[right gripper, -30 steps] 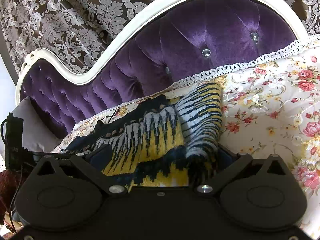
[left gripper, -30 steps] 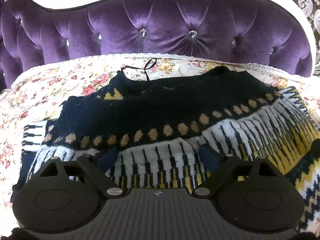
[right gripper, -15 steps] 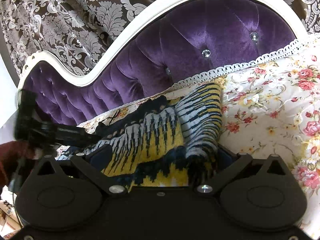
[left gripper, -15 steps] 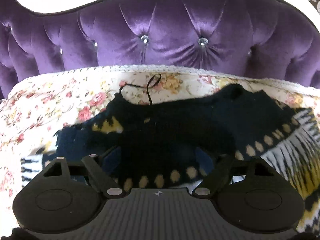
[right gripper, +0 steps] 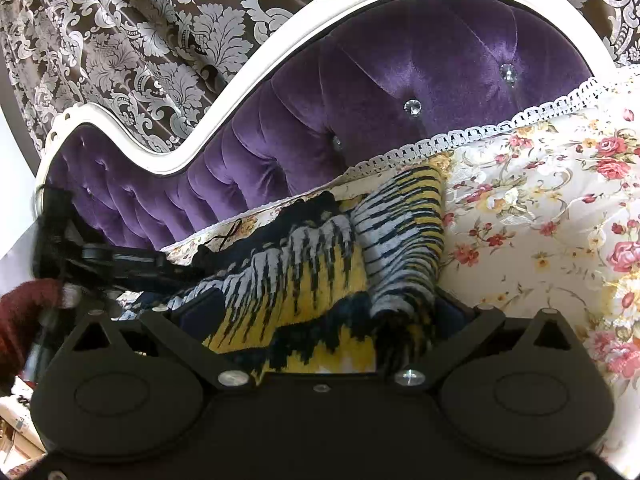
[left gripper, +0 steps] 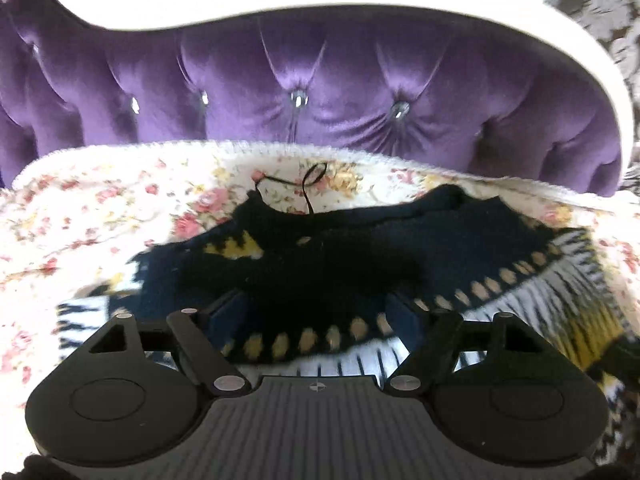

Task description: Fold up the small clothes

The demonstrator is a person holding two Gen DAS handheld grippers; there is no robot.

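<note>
A small knit sweater (left gripper: 360, 248), black at the neck with yellow, white and black bands lower down, lies spread on the floral seat cover (left gripper: 100, 216). My left gripper (left gripper: 316, 316) hangs over its black upper part. The jaws are closing with the dark knit between the fingers, and the pads stand clear of it. In the right wrist view the sweater (right gripper: 304, 272) shows a folded striped sleeve on its right side. My right gripper (right gripper: 326, 312) rests wide open with the sweater's lower part filling the gap. The left gripper (right gripper: 168, 266) reaches in from the left there.
A purple tufted sofa back (left gripper: 320, 80) with a white frame (left gripper: 280, 12) rises right behind the sweater. A lace trim (right gripper: 500, 124) edges the cover. A thin black loop (left gripper: 308, 184) lies at the neckline. A person's maroon sleeve (right gripper: 28, 308) is at far left.
The left gripper moved from the white striped band up over the black neck part, and its fingers came closer together. It also came into the right wrist view. The right gripper stayed still.
</note>
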